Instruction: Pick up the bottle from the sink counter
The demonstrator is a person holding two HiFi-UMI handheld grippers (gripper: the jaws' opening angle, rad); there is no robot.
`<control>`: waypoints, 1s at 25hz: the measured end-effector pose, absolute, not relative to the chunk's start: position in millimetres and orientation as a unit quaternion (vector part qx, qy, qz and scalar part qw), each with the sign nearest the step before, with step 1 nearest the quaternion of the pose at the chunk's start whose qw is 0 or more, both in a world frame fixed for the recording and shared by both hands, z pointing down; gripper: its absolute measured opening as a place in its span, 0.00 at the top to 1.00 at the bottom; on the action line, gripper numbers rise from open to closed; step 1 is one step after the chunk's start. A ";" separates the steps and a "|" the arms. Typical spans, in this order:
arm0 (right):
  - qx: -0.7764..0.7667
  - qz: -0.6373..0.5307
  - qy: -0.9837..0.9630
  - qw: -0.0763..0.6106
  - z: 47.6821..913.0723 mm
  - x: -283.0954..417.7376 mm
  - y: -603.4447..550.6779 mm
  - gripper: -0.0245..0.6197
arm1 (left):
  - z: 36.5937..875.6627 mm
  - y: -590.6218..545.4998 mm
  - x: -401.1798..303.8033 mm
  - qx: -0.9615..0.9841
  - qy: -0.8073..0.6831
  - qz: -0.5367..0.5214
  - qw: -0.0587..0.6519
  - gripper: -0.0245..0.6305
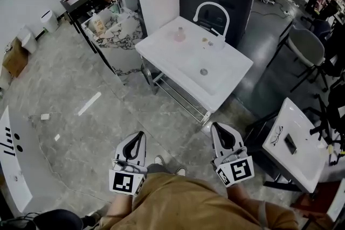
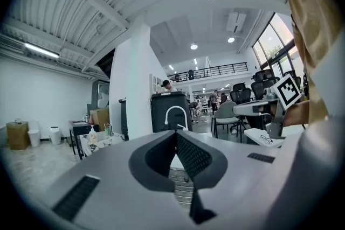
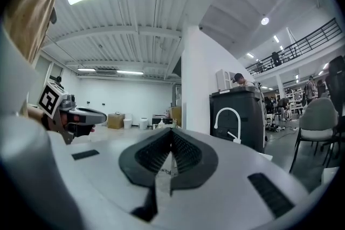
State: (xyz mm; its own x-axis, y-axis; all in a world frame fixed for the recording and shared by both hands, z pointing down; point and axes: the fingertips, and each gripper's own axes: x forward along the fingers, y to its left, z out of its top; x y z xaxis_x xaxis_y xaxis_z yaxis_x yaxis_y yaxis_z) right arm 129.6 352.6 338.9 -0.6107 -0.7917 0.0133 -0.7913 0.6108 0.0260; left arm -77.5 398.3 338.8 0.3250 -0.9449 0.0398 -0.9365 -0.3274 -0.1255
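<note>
Your left hand-held gripper (image 1: 140,135) and right hand-held gripper (image 1: 215,126) both have their jaws together and empty, held low by your waist, as nothing is within reach yet. The bottle (image 1: 179,35) stands on the counter (image 1: 159,46), just left of the faucet (image 1: 211,8) and well apart from both.

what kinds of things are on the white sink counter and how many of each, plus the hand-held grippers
pink bottle: 1
white faucet: 1
small pale items by the faucet, too small to identify: 2
hand-held grippers: 2 (left hand-held gripper, right hand-held gripper)
total: 6
</note>
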 end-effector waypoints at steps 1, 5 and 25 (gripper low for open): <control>0.439 -0.009 -0.898 0.012 338.7 128.6 351.2 0.96 | 339.2 396.8 -78.2 -0.812 0.579 -0.053 0.039 0.96; 0.436 -0.009 -0.900 0.013 337.7 128.2 345.4 0.96 | 338.2 388.3 -76.9 -0.813 0.579 -0.055 0.039 0.96; 0.475 0.005 -0.879 0.049 359.0 77.7 201.8 0.95 | 372.1 216.6 -125.1 -0.844 0.533 -0.052 0.013 0.96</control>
